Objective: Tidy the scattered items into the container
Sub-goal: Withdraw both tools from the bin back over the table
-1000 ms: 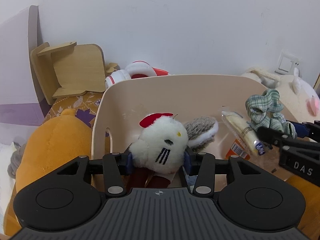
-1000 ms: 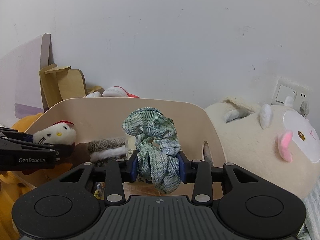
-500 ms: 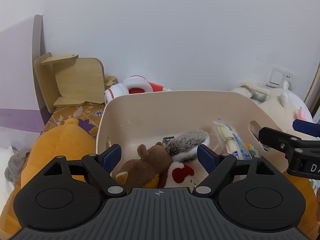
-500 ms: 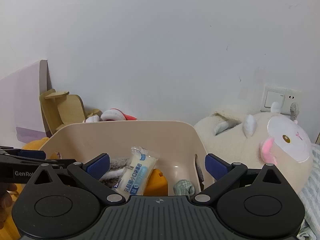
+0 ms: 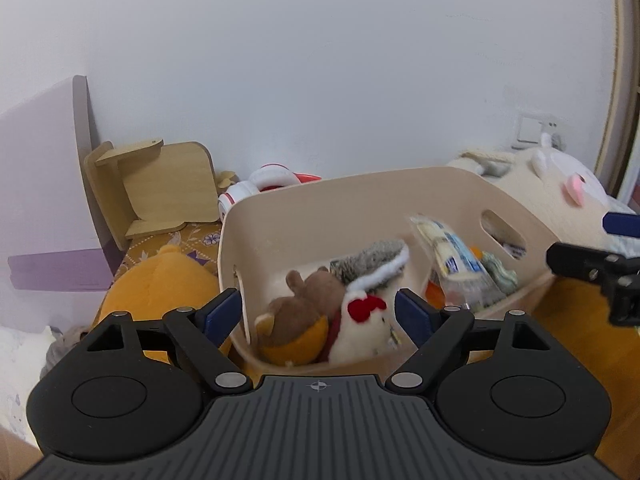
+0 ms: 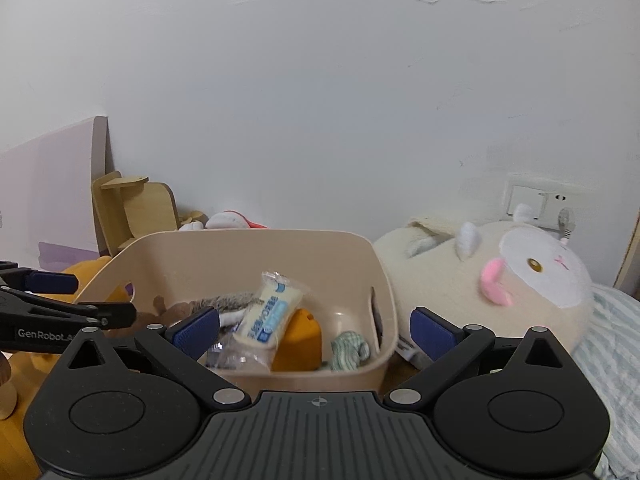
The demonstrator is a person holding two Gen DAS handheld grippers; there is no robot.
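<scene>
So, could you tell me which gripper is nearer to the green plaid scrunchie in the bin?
The right. The green plaid scrunchie lies in the bin just ahead of the open right gripper; the open left gripper sits over the plush toys at the bin's opposite end.

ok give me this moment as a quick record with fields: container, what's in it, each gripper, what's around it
container: beige bin, cut-out handles in its end walls
inside: white cat plush, brown bear plush, grey furry piece, wrapped snack, orange item, green plaid scrunchie
left gripper: jaws just opened, nothing between them, near the bin's near edge
right gripper: jaws just opened, wide, nothing between them
beside bin: orange plush, cream plush
behind bin: wooden stand, red and white headphones
</scene>
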